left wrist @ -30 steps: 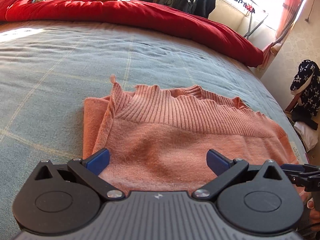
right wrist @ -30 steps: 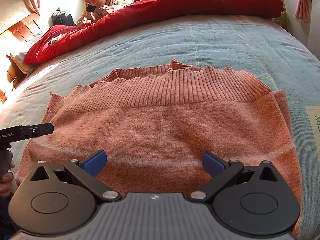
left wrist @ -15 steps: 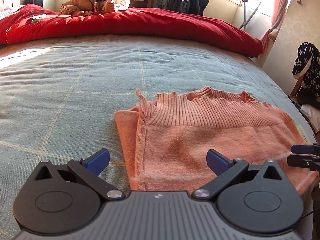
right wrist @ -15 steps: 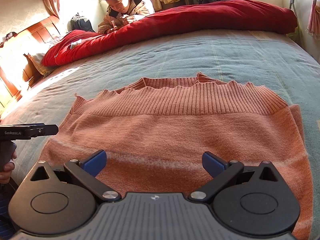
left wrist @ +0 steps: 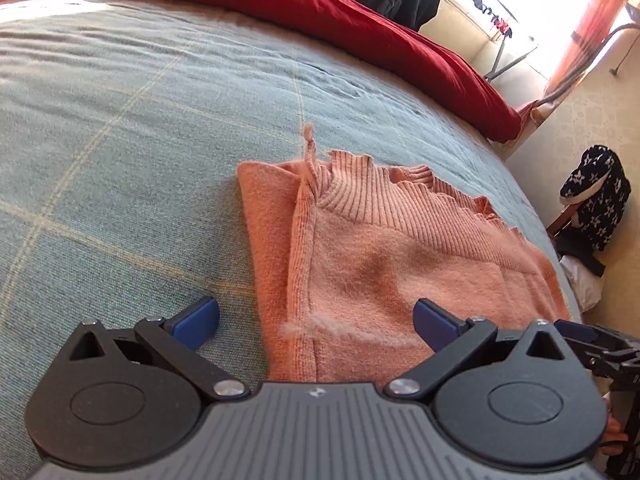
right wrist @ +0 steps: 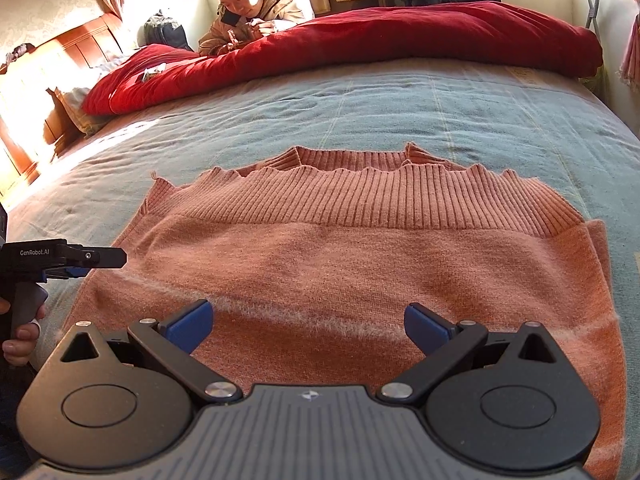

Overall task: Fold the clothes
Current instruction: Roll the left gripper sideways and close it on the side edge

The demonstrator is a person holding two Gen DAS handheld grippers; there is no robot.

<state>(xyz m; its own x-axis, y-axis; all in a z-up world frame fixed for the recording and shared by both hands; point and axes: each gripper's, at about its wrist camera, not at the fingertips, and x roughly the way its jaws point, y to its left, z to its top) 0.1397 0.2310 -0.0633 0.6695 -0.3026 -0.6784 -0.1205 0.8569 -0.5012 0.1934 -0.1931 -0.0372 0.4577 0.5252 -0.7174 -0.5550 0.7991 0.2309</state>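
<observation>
Your left gripper (left wrist: 316,318) wide open, empty, over left edge of folded salmon-pink knit sweater (left wrist: 400,256) at frame centre on blue-grey checked bedspread (left wrist: 120,140). Your right gripper (right wrist: 308,326) same, over sweater. Red quilt (right wrist: 400,40) along top, person (right wrist: 256,12) behind it.

- My left claw's (left wrist: 316,322) body hides the near edge of the sweater (left wrist: 400,264).
- My right claw (right wrist: 308,326) covers the sweater's near hem too.
- Beyond it, the red quilt (right wrist: 400,36) hides the person's (right wrist: 256,12) lower body.
</observation>
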